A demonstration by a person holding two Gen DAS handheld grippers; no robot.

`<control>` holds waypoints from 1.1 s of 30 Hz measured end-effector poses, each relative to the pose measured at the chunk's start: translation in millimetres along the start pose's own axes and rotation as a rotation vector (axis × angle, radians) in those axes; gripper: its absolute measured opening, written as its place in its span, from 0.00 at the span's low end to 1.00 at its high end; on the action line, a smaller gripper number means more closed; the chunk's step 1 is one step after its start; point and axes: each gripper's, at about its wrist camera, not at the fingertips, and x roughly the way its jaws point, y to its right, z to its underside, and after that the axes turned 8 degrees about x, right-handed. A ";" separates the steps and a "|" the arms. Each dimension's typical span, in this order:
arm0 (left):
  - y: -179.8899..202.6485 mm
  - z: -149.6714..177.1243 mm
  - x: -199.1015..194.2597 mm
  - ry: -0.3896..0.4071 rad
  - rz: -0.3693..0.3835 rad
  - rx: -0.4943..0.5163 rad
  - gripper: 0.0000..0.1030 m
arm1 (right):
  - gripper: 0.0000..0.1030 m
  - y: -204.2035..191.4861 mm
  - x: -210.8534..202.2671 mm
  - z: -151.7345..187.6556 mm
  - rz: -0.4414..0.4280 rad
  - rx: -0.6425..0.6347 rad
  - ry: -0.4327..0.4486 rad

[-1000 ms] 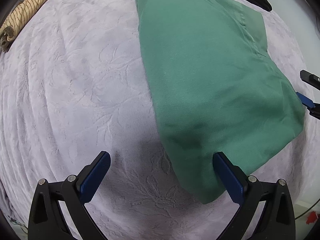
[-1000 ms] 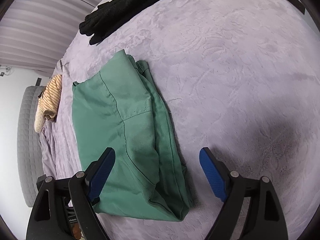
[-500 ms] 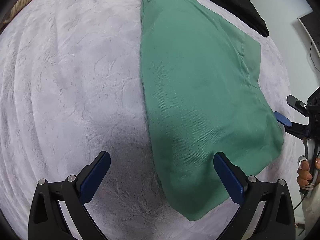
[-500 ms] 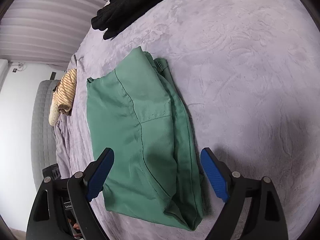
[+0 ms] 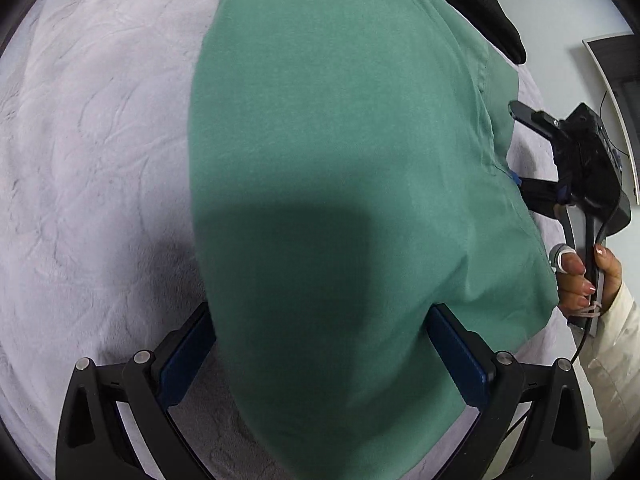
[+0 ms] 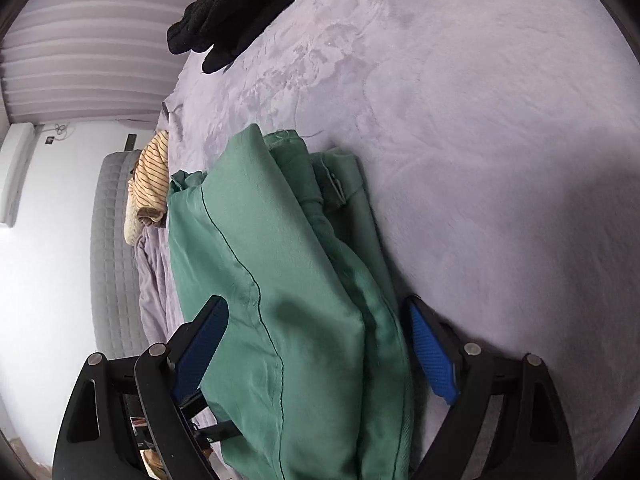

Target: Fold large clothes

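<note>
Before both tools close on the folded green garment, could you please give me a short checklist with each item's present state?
1. Left tool open: ok.
2. Right tool open: ok.
3. Green garment between the left tool's fingers: ok.
4. Garment's layered edge between the right tool's fingers: ok.
5. All layers caught: cannot tell.
6. Black garment and striped cloth apart from the green one: ok.

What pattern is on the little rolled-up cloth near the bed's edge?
The rolled cloth is cream with thin dark stripes, best seen in the right wrist view.
</note>
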 end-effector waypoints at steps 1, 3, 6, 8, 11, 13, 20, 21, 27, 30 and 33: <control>1.0 -1.5 1.1 -0.001 -0.001 0.002 1.00 | 0.88 -2.9 6.0 -5.0 -0.008 0.001 -0.006; 3.8 -3.2 -0.8 0.013 0.003 0.012 0.98 | 0.88 -5.6 12.8 -11.4 -0.015 0.021 -0.010; 8.7 3.8 -13.8 0.039 0.004 0.039 0.69 | 0.49 -7.4 16.9 -14.9 -0.016 0.064 0.002; 5.9 7.4 -24.4 0.058 0.030 0.040 0.50 | 0.25 -5.0 17.8 -14.0 -0.039 0.085 -0.009; 3.7 11.4 -43.5 0.085 0.077 0.051 0.41 | 0.18 -10.4 9.4 -8.6 -0.079 0.070 0.012; 6.4 14.2 -58.0 0.104 0.086 0.079 0.40 | 0.18 -14.6 4.0 -3.7 -0.127 0.091 0.024; 1.1 46.4 -116.0 0.144 0.132 0.140 0.39 | 0.18 -46.1 -17.6 29.6 -0.245 0.096 0.053; -2.6 54.1 -123.8 0.147 0.139 0.144 0.39 | 0.18 -51.1 -18.3 36.6 -0.246 0.091 0.052; -17.8 75.4 -148.6 0.167 0.222 0.147 0.39 | 0.18 -64.2 -11.5 84.0 -0.276 0.116 0.049; -22.7 78.0 -141.9 0.167 0.014 0.162 0.41 | 0.18 -66.9 -10.2 100.2 -0.263 0.132 0.083; -41.5 76.8 -127.2 0.101 0.018 0.043 0.58 | 0.20 -66.6 -14.4 96.2 -0.137 0.131 0.132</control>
